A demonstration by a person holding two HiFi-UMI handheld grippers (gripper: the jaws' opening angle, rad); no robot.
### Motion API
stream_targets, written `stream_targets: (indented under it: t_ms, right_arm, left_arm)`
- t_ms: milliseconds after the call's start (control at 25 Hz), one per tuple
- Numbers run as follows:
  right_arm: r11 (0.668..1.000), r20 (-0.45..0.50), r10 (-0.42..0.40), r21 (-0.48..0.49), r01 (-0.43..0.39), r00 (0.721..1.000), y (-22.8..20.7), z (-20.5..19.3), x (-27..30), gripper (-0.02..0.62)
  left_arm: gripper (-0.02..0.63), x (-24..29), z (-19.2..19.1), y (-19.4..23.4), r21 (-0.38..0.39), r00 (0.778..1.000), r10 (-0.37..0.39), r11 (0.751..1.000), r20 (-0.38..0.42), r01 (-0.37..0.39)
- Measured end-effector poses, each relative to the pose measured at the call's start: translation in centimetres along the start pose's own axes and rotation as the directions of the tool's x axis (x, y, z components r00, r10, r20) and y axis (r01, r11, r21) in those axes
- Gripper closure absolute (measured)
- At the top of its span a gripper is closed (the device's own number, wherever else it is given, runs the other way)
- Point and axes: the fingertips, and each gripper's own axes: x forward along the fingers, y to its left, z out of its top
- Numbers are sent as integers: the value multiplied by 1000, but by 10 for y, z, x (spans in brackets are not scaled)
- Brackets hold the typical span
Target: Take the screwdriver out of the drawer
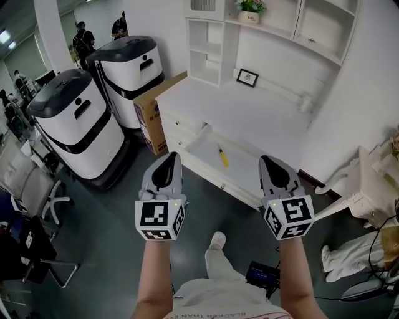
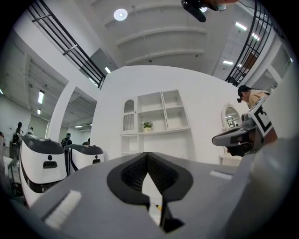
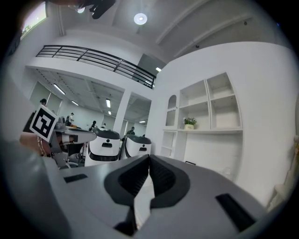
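Note:
A yellow-handled screwdriver point(image 1: 222, 157) lies in the open drawer point(image 1: 201, 147) of a white desk point(image 1: 249, 112). Both grippers hover over the floor in front of the desk, short of the drawer. My left gripper point(image 1: 169, 156) is to the left of the drawer front, its jaws shut on nothing. My right gripper point(image 1: 269, 160) is to the right, also shut and empty. In the left gripper view the jaws point(image 2: 147, 157) meet at the tips, and a sliver of the screwdriver point(image 2: 159, 207) shows through the gap below them. The right gripper view shows closed jaws point(image 3: 149, 159) aimed at the desk.
Two white-and-black robot units point(image 1: 75, 128) and a cardboard box point(image 1: 151, 112) stand left of the desk. A white shelf hutch point(image 1: 212, 50) with a potted plant point(image 1: 250, 9) and a small framed picture point(image 1: 247, 77) sit on the desk. A white side table point(image 1: 368, 187) is at the right.

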Motion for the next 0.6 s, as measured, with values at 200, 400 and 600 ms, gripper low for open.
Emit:
stream_targets:
  t_ms: [200, 400, 600]
  right_arm:
    - [999, 11, 34, 26, -34, 999, -32, -4, 61, 588]
    - [993, 10, 94, 68, -95, 996, -61, -8, 126, 586]
    - [979, 24, 160, 123, -162, 987, -81, -10, 176, 465]
  left_arm:
    - [601, 62, -11, 18, 3, 1000, 21, 1000, -6, -21]
    - [601, 124, -20, 33, 12, 999, 34, 999, -22, -34]
    - [601, 173, -23, 46, 11, 998, 52, 999, -31, -52]
